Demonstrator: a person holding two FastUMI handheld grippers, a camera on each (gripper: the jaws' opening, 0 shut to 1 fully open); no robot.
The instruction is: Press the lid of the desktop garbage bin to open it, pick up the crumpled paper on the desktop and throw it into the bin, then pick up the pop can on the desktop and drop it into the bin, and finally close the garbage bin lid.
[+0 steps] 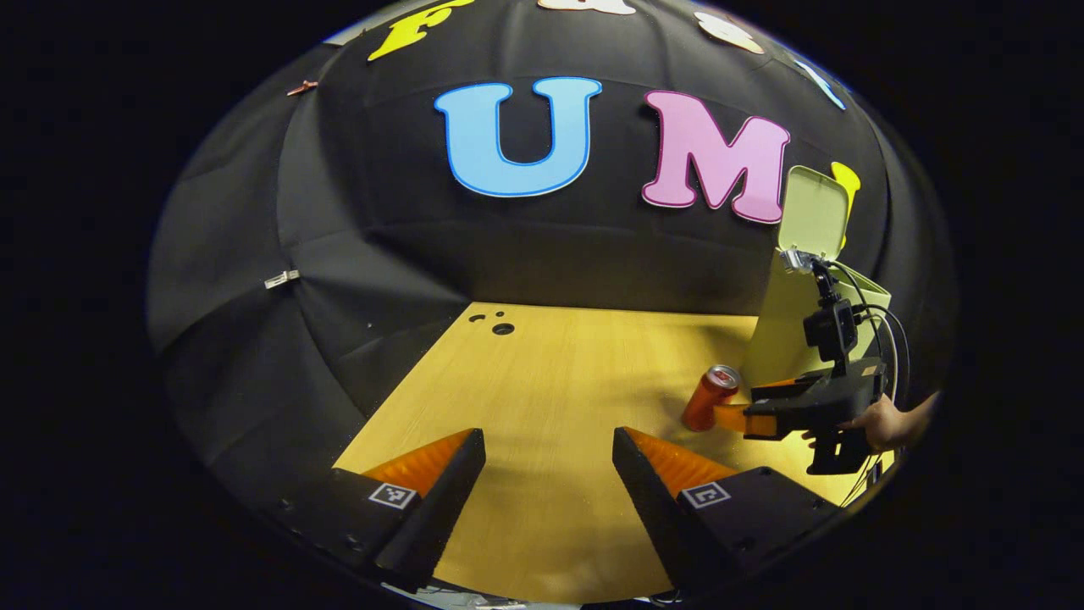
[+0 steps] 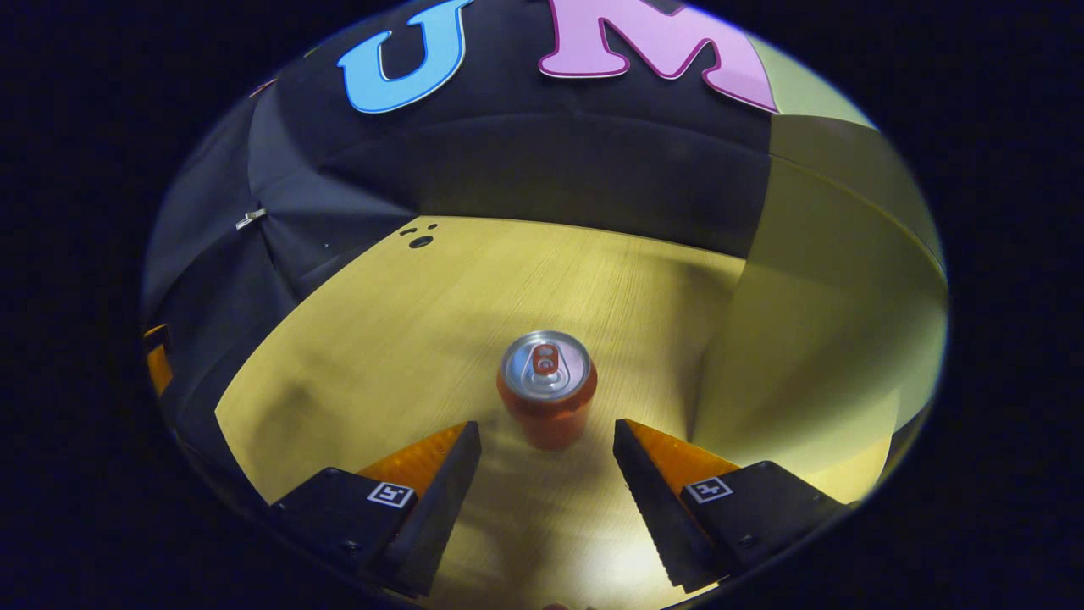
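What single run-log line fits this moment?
bin lid: up | pop can: upright on desktop, ahead of open right gripper | left gripper: open, empty

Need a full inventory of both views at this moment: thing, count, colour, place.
Orange aluminium pop can: 1, orange with silver top, upright on the table, just ahead of the right tongs, beside the bin.
Pale green plastic desktop garbage bin: 1, pale green, right side of the table, behind the can.
Bin lid: 1, pale green, raised open above the bin.
Light wooden table: 1, light wood, with small dark holes at its far left corner.
Left tongs: 1, open, over bare table.
Right tongs: 1, open, the can just ahead of the gap.
Person's hand: 1, holding the right tongs.
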